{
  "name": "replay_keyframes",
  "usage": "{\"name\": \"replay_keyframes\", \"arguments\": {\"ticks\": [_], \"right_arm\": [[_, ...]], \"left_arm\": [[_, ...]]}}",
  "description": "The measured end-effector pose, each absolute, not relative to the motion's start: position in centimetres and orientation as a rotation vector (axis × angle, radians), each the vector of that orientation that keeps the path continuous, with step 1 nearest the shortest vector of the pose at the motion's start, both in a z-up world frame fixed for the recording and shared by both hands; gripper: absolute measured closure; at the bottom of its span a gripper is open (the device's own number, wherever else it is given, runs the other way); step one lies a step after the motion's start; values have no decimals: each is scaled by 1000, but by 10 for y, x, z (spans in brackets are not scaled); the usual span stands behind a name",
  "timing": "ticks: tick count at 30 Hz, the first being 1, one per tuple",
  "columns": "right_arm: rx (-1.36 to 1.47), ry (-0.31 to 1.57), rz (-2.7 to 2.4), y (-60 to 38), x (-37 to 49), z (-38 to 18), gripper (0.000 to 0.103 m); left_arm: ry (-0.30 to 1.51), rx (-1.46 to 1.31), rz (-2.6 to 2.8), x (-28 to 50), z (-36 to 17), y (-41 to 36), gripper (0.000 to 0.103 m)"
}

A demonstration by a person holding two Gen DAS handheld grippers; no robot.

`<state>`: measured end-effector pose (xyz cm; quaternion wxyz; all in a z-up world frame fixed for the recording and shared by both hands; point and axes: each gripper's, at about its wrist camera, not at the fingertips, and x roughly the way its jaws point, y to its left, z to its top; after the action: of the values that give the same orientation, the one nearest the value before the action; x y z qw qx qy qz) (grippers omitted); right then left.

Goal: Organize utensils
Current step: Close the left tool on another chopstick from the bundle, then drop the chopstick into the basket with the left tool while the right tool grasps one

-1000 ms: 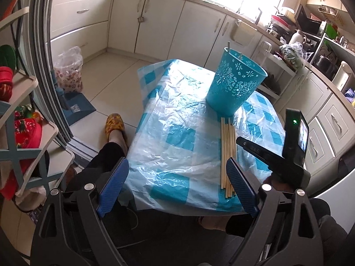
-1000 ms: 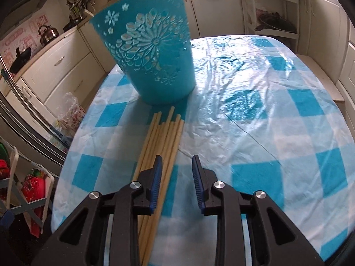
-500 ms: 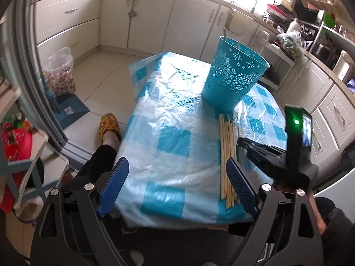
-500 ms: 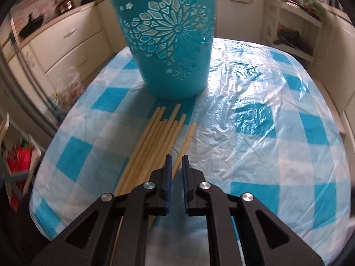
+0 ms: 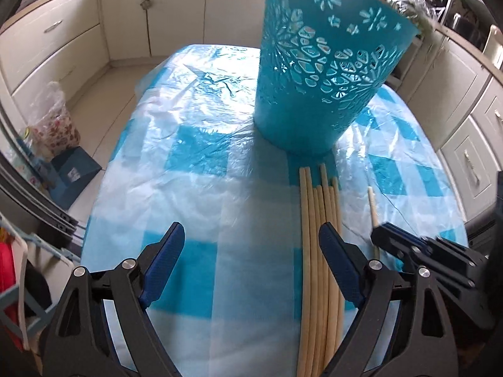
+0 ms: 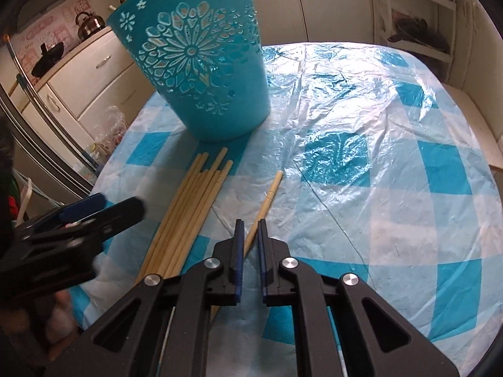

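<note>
A bundle of several long wooden chopsticks (image 5: 317, 251) lies on the blue-checked table in front of a teal cut-out bucket (image 5: 320, 72). My right gripper (image 6: 250, 238) is shut on a single chopstick (image 6: 270, 194), pulled a little to the right of the bundle (image 6: 188, 220). The bucket (image 6: 201, 72) stands upright behind them. My left gripper (image 5: 251, 270) is wide open and empty, low over the table, its right finger beside the bundle. The right gripper also shows in the left wrist view (image 5: 382, 238), holding the lone chopstick (image 5: 372, 207).
The table (image 6: 393, 157) is covered with crinkled clear plastic over a checked cloth. Kitchen cabinets (image 5: 63, 47) surround it. A plastic bag (image 5: 53, 125) and a blue box (image 5: 70, 172) sit on the floor at left. A shelf rack (image 6: 418, 25) stands behind.
My right gripper has closed on one chopstick and drawn it sideways away from the bundle. My left gripper has moved forward and lower toward the bucket, still open.
</note>
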<state>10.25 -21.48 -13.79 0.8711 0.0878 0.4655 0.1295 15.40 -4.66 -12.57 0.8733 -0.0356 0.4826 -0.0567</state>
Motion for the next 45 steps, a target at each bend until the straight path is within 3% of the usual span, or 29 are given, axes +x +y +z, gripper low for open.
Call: {"name": "replay_keyframes", "arguments": {"ticks": [17, 21, 23, 26, 31, 38, 45], "right_arm": [[210, 975, 278, -212, 107, -137, 94], [208, 970, 268, -212, 108, -137, 94], [208, 965, 261, -212, 108, -137, 94], [209, 960, 254, -213, 109, -136, 94], [217, 955, 248, -213, 111, -137, 94], [230, 954, 253, -216, 111, -137, 94], [263, 959, 253, -220, 112, -138, 93]], "left_arm": [[1044, 59, -84, 183, -139, -65, 21], [1041, 82, -86, 182, -140, -73, 25], [1036, 84, -90, 183, -140, -74, 30], [1026, 95, -116, 182, -137, -77, 49], [1039, 129, -214, 180, -134, -87, 96], [1076, -56, -257, 169, -110, -49, 98], [811, -229, -336, 132, 0, -10, 98]]}}
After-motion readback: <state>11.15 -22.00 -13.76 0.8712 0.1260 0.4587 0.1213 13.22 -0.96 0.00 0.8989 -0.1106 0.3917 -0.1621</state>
